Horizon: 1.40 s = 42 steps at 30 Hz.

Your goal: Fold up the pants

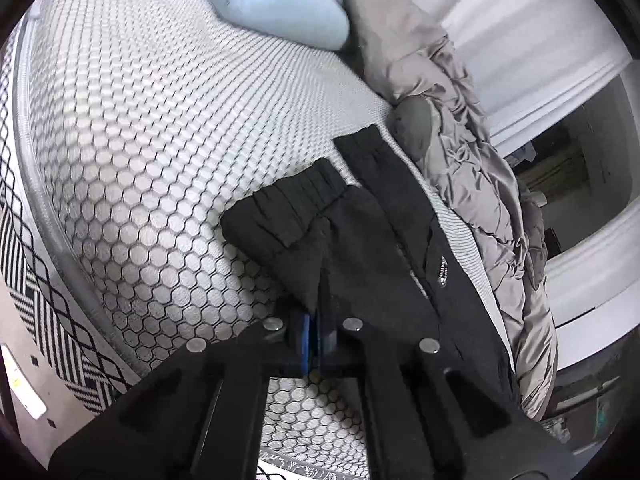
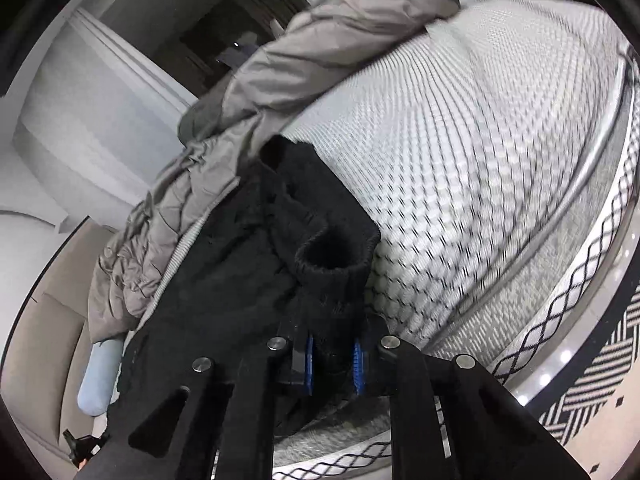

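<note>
A bed with a white mattress cover printed in a dark honeycomb mesh fills both views, with white panelled walls and one dark doorway behind it. One pair of black fabric pants lies on the mattress, along the side where one crumpled grey quilted duvet is heaped; the duvet runs just beside the pants' far edge. One pale blue pillow sits at the head end of the mattress, well apart from the pants and touching the duvet's upper end. Two ribbed elastic cuffs show in the left wrist view: one leg end lies flat near the duvet, the other is doubled back over the pants on the side away from the duvet. One small silvery zipper pull glints on the pants near the duvet side.

The left claw has its two blue pads nearly together, pinching a thin fold of the black cloth. The right claw has its two blue pads set further apart, gripping a thick bunch of the pants just below one open, rounded cuff.
</note>
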{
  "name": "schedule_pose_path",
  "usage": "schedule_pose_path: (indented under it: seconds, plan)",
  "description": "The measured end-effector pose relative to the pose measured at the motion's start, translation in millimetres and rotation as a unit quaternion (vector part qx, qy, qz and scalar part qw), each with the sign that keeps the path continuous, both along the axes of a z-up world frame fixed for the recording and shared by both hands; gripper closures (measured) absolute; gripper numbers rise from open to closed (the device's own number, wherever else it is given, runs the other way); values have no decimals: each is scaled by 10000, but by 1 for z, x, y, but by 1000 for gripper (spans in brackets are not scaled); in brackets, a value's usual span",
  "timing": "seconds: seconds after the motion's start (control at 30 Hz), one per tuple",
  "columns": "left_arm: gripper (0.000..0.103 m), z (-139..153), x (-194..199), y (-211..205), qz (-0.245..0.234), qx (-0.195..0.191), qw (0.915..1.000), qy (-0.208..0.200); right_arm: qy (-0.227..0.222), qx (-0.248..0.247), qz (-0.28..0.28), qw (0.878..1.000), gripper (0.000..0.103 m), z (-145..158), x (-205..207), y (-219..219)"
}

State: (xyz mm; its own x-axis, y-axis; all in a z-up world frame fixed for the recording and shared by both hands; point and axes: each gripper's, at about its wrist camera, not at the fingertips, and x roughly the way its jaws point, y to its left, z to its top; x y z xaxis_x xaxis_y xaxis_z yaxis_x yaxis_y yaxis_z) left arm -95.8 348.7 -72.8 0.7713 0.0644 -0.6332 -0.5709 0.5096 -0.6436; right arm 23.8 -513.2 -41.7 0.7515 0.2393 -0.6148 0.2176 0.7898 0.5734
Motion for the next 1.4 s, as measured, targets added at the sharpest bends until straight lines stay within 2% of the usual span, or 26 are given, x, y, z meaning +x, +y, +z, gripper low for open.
schedule_pose_path:
  seconds: [0.17,0.3,0.5,0.63,0.67,0.7,0.73,0.77,0.8,0.83,0.9,0.93,1.03,1.13,1.23,1.3,1.4]
  plan:
    - [103,31,15,4,-59,279,9994,-178,-355,-210,104,9991,90,40,10,8]
    - [103,65,52,7,-107,535,9981,-274,-715,-479,107,9962,90,79,40,20]
    - [103,107,153,19,-121,733,9972,-85,-816,-865,-67,9929,90,121,127,43]
    - [99,104,237,33,-5,818,9951,553,-524,-1166,-143,9917,88,127,215,62]
    - [89,98,260,40,-7,777,9945,699,-390,-1271,-187,9909,86,125,237,67]
    - [63,91,274,45,-42,726,9944,773,-281,-1397,-224,9895,75,122,255,70]
    - [40,83,291,53,62,731,9928,942,-95,-1620,-209,9865,53,116,282,78]
    - [21,78,300,59,221,779,9910,1067,-54,-1761,-199,9842,44,112,300,82]
    - [18,74,305,64,347,804,9900,1107,17,-1908,-231,9814,32,107,312,84]
    - [18,68,311,70,359,750,9894,1193,165,-2088,-305,9774,32,103,325,87]
    - [18,64,311,75,274,544,9916,1139,244,-2000,-332,9789,32,97,328,87]
    - [18,61,305,74,234,446,9935,1017,141,-1885,-252,9817,30,97,323,90]
    - [18,55,287,63,85,398,9947,944,-147,-1992,14,9799,19,97,296,107]
    - [19,51,268,41,-51,298,9970,718,-303,-1750,151,9840,17,91,270,116]
    - [19,50,248,8,-346,582,9946,783,-128,-1453,533,9879,17,86,253,125]
    - [19,49,232,-11,-430,671,9940,745,-221,-1410,632,9877,17,85,233,129]
    - [21,37,207,-31,-585,247,9961,608,-293,-1324,715,9882,17,79,205,131]
